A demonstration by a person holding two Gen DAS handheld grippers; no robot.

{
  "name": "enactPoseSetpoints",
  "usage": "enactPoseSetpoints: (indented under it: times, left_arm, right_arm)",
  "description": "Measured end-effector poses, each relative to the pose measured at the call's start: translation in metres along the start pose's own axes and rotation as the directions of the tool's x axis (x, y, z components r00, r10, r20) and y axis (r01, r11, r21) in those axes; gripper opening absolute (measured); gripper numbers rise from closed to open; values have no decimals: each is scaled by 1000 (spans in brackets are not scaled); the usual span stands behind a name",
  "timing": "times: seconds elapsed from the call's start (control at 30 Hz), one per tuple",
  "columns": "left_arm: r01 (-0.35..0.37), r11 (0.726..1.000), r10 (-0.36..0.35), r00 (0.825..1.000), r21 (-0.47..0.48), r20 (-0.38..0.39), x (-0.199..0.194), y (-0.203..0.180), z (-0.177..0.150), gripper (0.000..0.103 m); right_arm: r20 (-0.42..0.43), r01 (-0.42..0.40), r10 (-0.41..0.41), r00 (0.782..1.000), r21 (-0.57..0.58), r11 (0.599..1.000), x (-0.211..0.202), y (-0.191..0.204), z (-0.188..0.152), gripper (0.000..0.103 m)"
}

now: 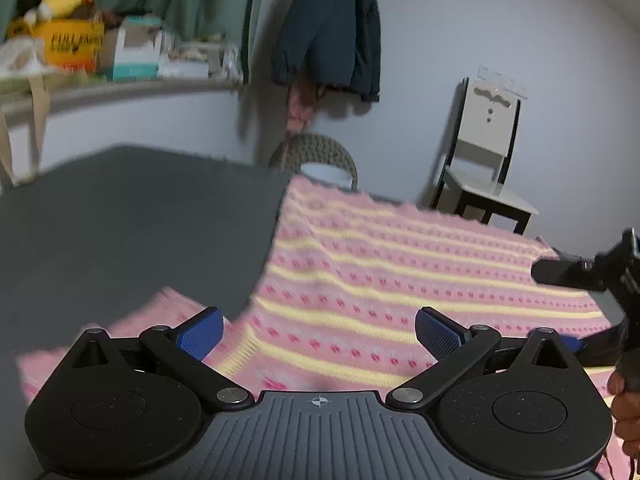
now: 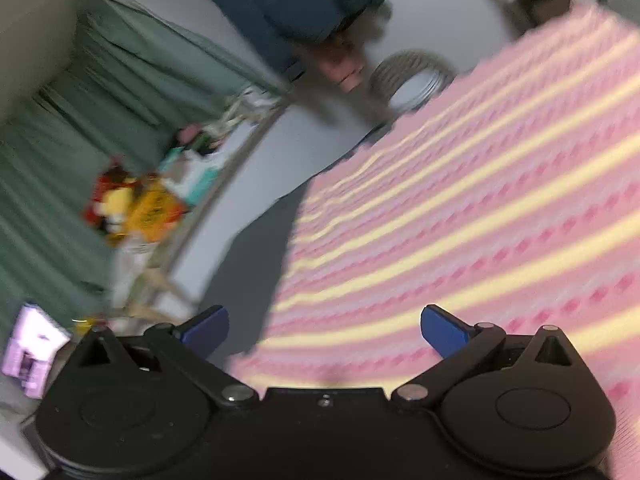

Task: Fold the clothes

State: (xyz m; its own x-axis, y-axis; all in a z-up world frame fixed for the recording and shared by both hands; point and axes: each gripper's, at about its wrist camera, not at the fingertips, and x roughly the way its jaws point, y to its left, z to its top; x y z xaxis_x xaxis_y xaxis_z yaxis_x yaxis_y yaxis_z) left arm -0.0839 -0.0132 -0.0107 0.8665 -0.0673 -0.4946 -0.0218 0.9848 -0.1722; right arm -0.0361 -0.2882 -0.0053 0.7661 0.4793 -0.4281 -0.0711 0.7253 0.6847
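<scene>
Left to right: the left gripper (image 1: 318, 334) is spread wide with nothing held, and the pink striped knit (image 1: 400, 272) is laid on the grey table (image 1: 120, 220) from 12 to 3 o'clock of it, a sleeve-like flap trailing to 9. The right gripper (image 2: 324, 334) is just as wide and empty, angled, knit (image 2: 480, 220) at 12 to 3, stripes roughly crosswise to both, so neither looks clearly nearer

Home room: hung jacket (image 1: 332, 28), chair (image 1: 484, 148), cluttered shelf (image 1: 120, 90).
</scene>
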Motion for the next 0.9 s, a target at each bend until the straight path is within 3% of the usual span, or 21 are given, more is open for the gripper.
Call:
enactPoseSetpoints:
  times: [0.1,0.17,0.33,0.5,0.9]
  left_arm:
    - [1,1000,-1,1000,1,-24,24,-14,-22,102]
    - [19,998,-15,998,67,-60,38,-31,-34,102]
    - [28,980,-3,992,195,-123,51,-52,-41,103]
    - [-12,967,39,994,255,-100,46,-64,-43,103]
    - [-4,971,31,993,241,-110,47,-60,-41,103]
  right_arm:
    - [55,122,-116,992,-141,982,1,8,-6,103]
    - [95,197,-180,979,-225,954,1,13,-10,103]
    - [64,167,-155,986,-326,930,5,24,-21,103]
    - [47,142,-135,990,-294,945,2,24,-18,103]
    - [75,233,-223,972,-189,954,3,5,-12,103]
